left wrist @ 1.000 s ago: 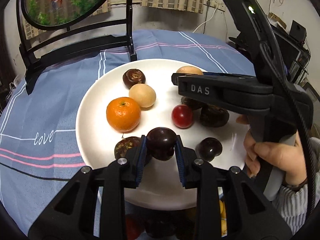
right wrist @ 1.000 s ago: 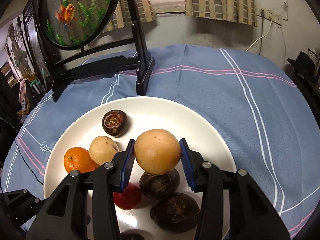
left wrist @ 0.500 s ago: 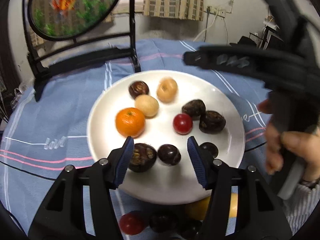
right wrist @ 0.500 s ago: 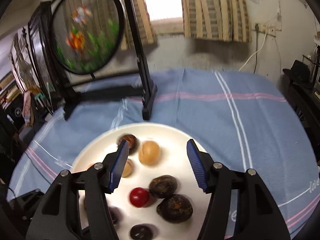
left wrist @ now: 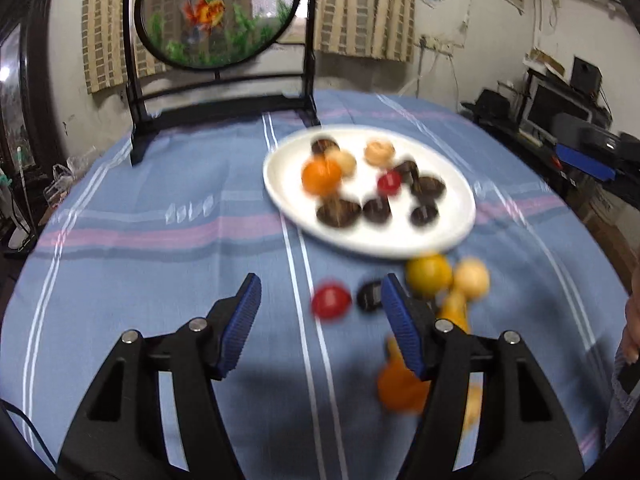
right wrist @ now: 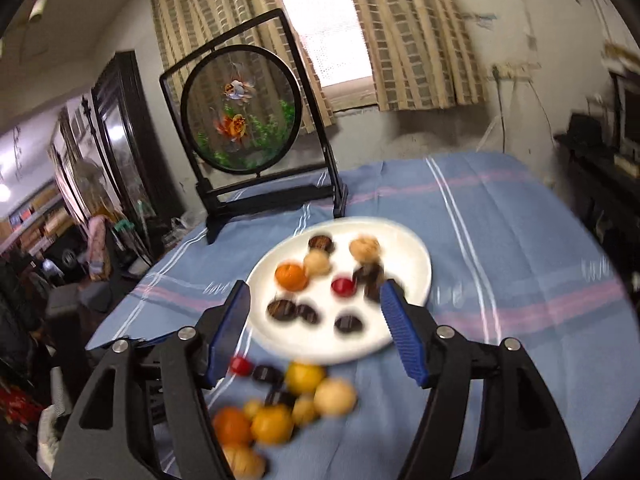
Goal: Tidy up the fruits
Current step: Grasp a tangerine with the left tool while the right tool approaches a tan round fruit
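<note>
A white plate point(left wrist: 280, 196) on the blue striped cloth holds a tangerine point(left wrist: 321, 176), a red fruit point(left wrist: 389, 183), two tan fruits and several dark ones. Loose fruits lie on the cloth in front of it: a red one point(left wrist: 331, 303), a dark one point(left wrist: 370, 295), a yellow one point(left wrist: 429, 275) and oranges. My left gripper point(left wrist: 320, 280) hovers over the cloth just short of the red one, jaws opening, nothing between them. My right gripper point(right wrist: 315, 288) hangs higher, before the plate point(right wrist: 416, 256) and above the loose pile point(right wrist: 305, 378), jaws opening and empty. Both views are motion-blurred.
A round goldfish screen in a black stand point(left wrist: 218, 12) rises at the table's far side behind the plate. A desk with dark electronics point(left wrist: 560, 108) lies off the right. A person's hand point(left wrist: 632, 320) shows at the right edge. Bare cloth point(left wrist: 140, 240) spreads left of the plate.
The left gripper let go of a dark fruit and the right of a tan fruit, both onto the plate. Both opened and drew back, and loose fruits came into view.
</note>
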The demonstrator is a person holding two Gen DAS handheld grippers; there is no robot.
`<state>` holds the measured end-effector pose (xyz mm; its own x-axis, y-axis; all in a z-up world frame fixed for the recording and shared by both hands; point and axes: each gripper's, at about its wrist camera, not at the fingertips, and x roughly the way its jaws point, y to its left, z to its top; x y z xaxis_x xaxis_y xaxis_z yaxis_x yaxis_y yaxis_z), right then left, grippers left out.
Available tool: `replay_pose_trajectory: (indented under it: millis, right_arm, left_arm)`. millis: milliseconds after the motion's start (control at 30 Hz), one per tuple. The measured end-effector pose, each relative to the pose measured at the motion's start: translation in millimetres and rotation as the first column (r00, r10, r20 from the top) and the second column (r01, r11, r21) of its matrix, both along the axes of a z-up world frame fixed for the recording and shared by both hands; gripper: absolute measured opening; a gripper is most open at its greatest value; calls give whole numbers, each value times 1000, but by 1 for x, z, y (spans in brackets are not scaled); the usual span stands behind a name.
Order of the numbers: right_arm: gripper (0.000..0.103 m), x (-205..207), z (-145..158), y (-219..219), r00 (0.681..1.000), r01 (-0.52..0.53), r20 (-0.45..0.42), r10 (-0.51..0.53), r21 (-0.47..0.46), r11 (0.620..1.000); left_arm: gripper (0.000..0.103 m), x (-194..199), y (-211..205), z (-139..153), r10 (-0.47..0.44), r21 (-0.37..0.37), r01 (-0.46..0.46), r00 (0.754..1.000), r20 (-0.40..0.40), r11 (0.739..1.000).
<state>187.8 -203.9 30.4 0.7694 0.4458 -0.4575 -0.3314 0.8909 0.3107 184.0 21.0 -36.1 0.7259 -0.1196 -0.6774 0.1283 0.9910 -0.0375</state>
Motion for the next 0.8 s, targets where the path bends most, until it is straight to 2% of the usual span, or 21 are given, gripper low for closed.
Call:
replay_pose_trajectory:
  millis: [133, 200, 400, 667, 800]
  right_arm:
    - [72, -39, -36, -13, 999, 36, -41, -35, 24, 999]
    - [72, -48, -49, -15, 995, 39, -90, -38, 11, 999]
    - [74, -49, -49, -7, 996, 8, -84, -8, 2, 1000]
    - [74, -50, -54, -12, 996, 9, -91, -8, 12, 1000]
    - [74, -51, -55, -13, 996, 12, -92, -11, 11, 1000]
  left_arm:
    - [64, -29, -18, -8, -76, 26, 75, 997, 9, 997]
    - [66, -34, -24, -9, -95, 37, 94, 995, 17, 995]
    - [66, -30, -34, -20, -128, 37, 129, 991, -33, 991]
    - [68, -27, -36, -31, -190, -42, 187, 976, -107, 981]
    - [63, -27, -40, -36, -232, -66, 225, 963, -139, 972]
